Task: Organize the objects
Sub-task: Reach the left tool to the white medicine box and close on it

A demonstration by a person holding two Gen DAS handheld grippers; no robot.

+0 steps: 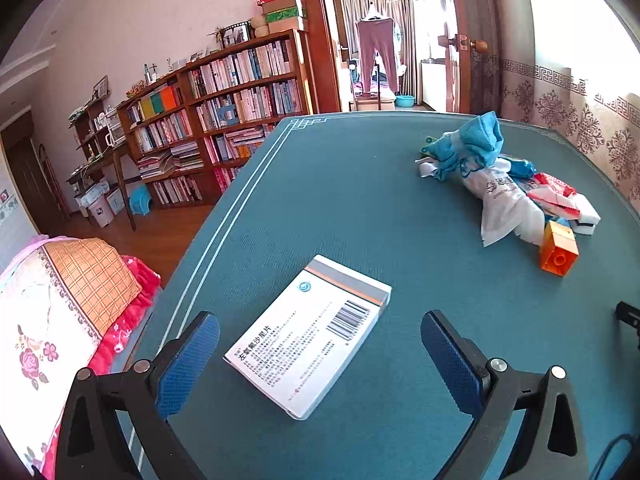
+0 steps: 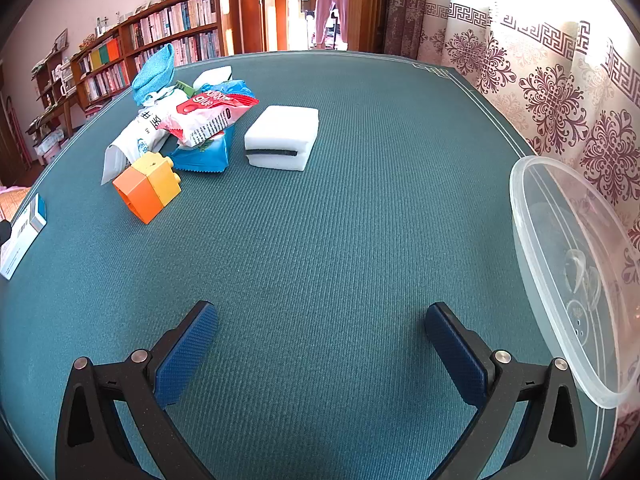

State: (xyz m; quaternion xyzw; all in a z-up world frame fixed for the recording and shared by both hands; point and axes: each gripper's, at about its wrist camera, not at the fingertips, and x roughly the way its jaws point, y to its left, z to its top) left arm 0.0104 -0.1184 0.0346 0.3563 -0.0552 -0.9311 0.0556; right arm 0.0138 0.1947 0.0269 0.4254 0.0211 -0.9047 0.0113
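A white medicine box (image 1: 308, 334) lies flat on the teal table, right between the spread blue pads of my left gripper (image 1: 320, 326), which is open and apart from it. The same box (image 2: 22, 236) shows at the far left of the right wrist view. A pile sits further off: a blue cloth (image 2: 154, 74), a white pouch (image 2: 132, 140), a red-and-white snack packet (image 2: 208, 116), a blue packet (image 2: 204, 156), an orange-yellow toy block (image 2: 148, 188) and a white sponge (image 2: 282, 136). My right gripper (image 2: 320, 320) is open over bare table. A clear plastic container (image 2: 576, 272) stands at its right.
The teal table (image 2: 340, 240) has a white border line near its edges. A patterned curtain (image 2: 560, 92) hangs behind the container. Beyond the table's left edge are a bed with a floral cover (image 1: 52, 312) and bookshelves (image 1: 224, 112).
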